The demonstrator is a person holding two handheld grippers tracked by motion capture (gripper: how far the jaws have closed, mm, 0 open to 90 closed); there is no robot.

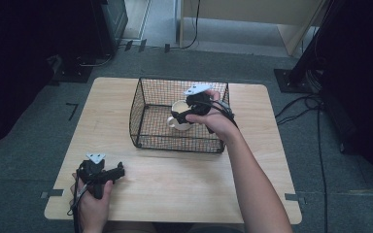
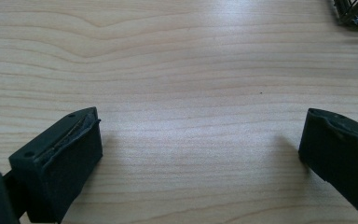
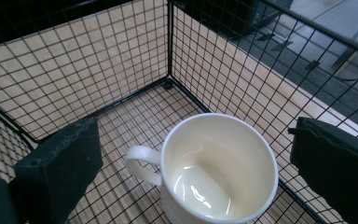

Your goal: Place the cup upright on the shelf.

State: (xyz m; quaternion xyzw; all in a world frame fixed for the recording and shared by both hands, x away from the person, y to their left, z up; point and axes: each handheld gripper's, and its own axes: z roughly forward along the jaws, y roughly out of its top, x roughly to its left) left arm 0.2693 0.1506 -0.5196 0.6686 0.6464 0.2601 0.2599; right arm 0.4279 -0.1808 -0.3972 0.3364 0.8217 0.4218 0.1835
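Cup [image 3: 219, 172] seen upright inside wire basket [image 1: 148, 133], near basket's right wall. Right gripper [image 1: 190, 108] held spread above cup; left gripper [image 1: 108, 174] spread, rested on desk [image 1: 175, 179] before basket. Grasp step judged in hand: descent, closure on rim needed.

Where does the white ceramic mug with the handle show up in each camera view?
High view: the white ceramic mug stands upright inside the black wire mesh basket, right of its middle, just under the right gripper.
Left gripper view: bare light wooden tabletop between open jaws, with a basket corner at top right.
Right gripper view: the mug sits low centre, between the open jaws, handle to the left.
Shared landmark: the basket.
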